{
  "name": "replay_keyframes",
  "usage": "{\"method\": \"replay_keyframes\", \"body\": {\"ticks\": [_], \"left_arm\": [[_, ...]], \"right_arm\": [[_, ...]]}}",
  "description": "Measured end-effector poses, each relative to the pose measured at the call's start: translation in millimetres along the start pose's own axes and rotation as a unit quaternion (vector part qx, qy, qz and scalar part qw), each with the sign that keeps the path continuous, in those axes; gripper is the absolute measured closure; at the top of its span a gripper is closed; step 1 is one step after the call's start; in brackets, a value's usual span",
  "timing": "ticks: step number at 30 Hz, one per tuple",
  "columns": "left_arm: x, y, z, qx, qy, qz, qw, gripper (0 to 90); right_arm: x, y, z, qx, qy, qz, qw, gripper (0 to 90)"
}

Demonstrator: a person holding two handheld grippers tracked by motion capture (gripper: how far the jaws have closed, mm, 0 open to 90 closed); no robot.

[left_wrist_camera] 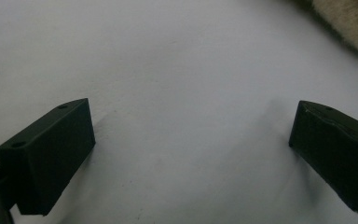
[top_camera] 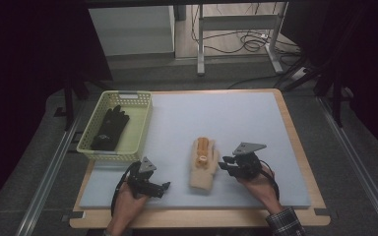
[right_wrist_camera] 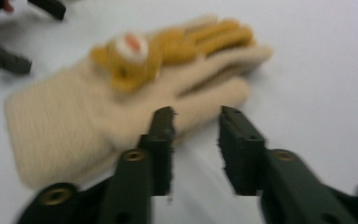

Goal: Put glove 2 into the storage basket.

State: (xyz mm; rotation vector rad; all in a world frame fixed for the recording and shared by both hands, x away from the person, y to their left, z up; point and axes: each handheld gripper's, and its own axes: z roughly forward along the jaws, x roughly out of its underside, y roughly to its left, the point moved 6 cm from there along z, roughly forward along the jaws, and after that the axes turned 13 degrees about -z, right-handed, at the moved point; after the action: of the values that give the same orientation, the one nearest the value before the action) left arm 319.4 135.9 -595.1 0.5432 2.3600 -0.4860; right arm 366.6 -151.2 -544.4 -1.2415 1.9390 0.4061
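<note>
The beige glove (top_camera: 203,164) lies lengthwise at lower centre; the right gripper (top_camera: 228,166), jaws apart, is just beside it, nearer than the wide-open left gripper (top_camera: 163,187).

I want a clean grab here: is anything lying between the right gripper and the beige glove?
Nothing visible does. The right gripper has its jaws open right beside the beige glove, with bare mat between them.

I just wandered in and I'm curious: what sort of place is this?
Probably a lab or workshop bench set up for recording: a pale blue foam mat on a wooden table, loose black cables on the floor, and hand-held black tongs.
</note>
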Motion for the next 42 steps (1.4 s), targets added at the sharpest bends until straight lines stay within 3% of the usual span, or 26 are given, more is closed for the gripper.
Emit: {"method": "replay_keyframes", "body": {"ticks": [3,9,19,32,42], "left_arm": [[0.0,0.0,0.0,0.0,0.0,0.0,1.0,0.2],[0.0,0.0,0.0,0.0,0.0,0.0,1.0,0.2],[0.0,0.0,0.0,0.0,0.0,0.0,1.0,0.2],[0.1,0.0,0.0,0.0,0.0,0.0,1.0,0.3],[0.0,-0.3,0.2,-0.002,0.0,0.0,1.0,0.3]], "right_arm": [[8.8,14.5,4.0,-0.026,0.004,-0.011,0.9996,78.5],[6.5,36.6,17.7,-0.038,0.019,-0.053,0.9977,78.7],[-7.1,52.1,43.8,-0.052,0.017,-0.057,0.9969,77.5],[-29.0,55.4,73.3,-0.046,0.007,-0.052,0.9976,76.1],[-28.7,51.2,59.1,-0.026,0.012,-0.063,0.9976,59.3]]}}
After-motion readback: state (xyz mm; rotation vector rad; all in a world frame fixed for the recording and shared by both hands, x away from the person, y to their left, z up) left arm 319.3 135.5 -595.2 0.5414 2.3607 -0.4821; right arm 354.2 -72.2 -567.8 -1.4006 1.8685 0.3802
